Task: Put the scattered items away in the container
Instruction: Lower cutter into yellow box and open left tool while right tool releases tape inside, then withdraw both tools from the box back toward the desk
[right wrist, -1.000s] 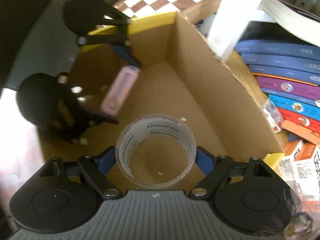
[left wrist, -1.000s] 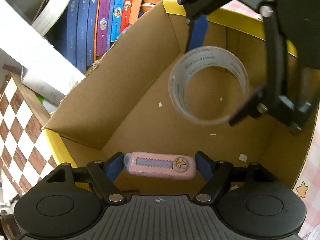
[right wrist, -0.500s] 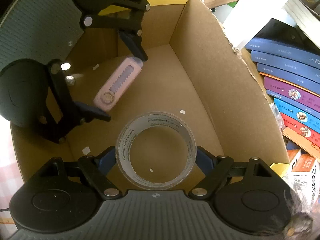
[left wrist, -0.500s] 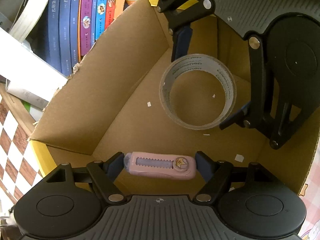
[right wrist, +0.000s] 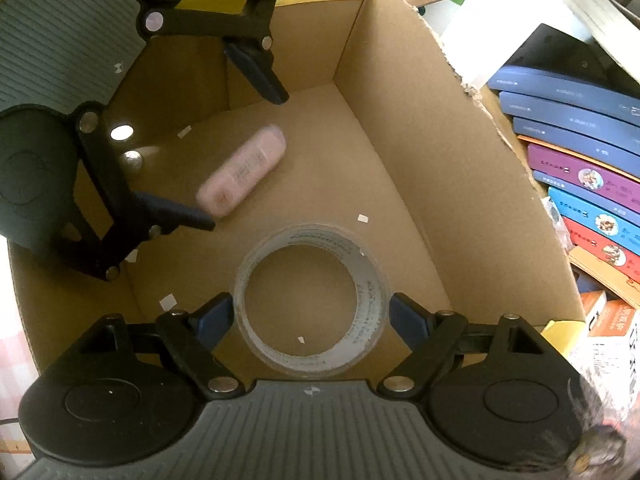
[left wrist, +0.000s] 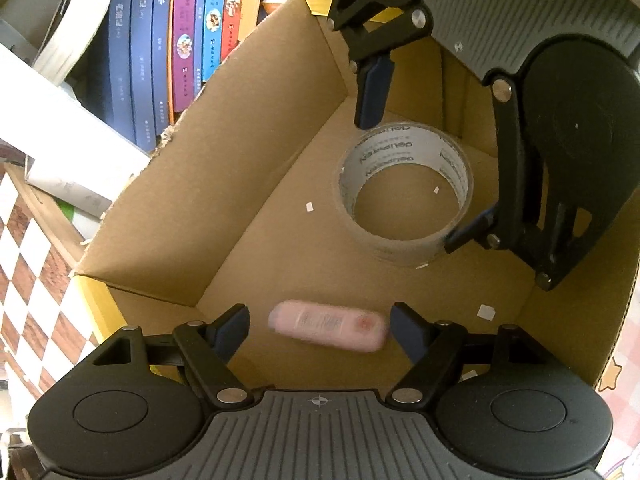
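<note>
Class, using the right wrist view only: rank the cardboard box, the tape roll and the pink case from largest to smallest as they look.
1. cardboard box, fills most of the view.
2. tape roll.
3. pink case, blurred.
The roll lies nearer the camera than the case, so that gap is partly nearness.

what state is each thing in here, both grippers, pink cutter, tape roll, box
left gripper: open, fingers clear of the cutter
right gripper: open, fingers beside the roll
pink plastic utility cutter: released, blurred, inside the box
clear packing tape roll: flat on the box floor
brown cardboard box: open-topped, holding both items
</note>
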A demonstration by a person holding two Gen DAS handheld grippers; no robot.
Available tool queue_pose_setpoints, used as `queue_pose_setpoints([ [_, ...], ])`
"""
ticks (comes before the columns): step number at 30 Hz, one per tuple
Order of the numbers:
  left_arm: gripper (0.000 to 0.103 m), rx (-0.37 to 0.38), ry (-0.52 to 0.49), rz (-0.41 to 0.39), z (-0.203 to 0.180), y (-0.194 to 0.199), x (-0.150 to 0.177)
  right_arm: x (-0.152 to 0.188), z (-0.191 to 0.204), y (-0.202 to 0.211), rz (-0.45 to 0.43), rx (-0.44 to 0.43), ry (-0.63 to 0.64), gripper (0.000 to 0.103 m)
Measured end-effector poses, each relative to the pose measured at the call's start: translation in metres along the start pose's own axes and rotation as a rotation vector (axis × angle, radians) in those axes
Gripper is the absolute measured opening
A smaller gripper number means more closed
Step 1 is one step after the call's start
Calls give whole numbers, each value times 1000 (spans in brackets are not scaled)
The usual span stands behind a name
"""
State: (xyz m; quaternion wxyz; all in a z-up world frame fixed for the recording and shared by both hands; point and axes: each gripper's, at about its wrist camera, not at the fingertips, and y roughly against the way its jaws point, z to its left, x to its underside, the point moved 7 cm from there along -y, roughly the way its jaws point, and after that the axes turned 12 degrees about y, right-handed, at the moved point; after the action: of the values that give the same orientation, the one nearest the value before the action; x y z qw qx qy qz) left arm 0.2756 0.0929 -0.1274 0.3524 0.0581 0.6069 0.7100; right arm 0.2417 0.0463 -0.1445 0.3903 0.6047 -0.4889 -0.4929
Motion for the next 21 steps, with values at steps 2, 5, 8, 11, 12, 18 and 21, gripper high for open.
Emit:
queue_pose_setpoints([
  [2, 84, -9, -1, -2, 1, 2, 0, 1, 2, 5, -3, 9, -6, 87],
  [5, 84, -28, 3, -12, 2, 11, -1, 2, 6, 14, -15, 23, -21, 88],
  [8, 86, -57, 7, -28, 2, 20, 0, 0, 1, 24, -35, 37, -35, 91],
  [11, 88, -83, 17, -55, 3, 25, 1, -3, -21, 33, -51, 57, -53, 92],
  [12, 88, -92, 21, -64, 3, 26, 1, -4, -28, 39, -56, 65, -60, 92],
  [18, 88, -130, 62, -127, 9, 44, -9, 3, -46, 51, -105, 96, -120, 96],
  [21, 95, -119, 80, -154, 4, 58, -8, 6, -45, 58, -122, 110, -155, 96],
])
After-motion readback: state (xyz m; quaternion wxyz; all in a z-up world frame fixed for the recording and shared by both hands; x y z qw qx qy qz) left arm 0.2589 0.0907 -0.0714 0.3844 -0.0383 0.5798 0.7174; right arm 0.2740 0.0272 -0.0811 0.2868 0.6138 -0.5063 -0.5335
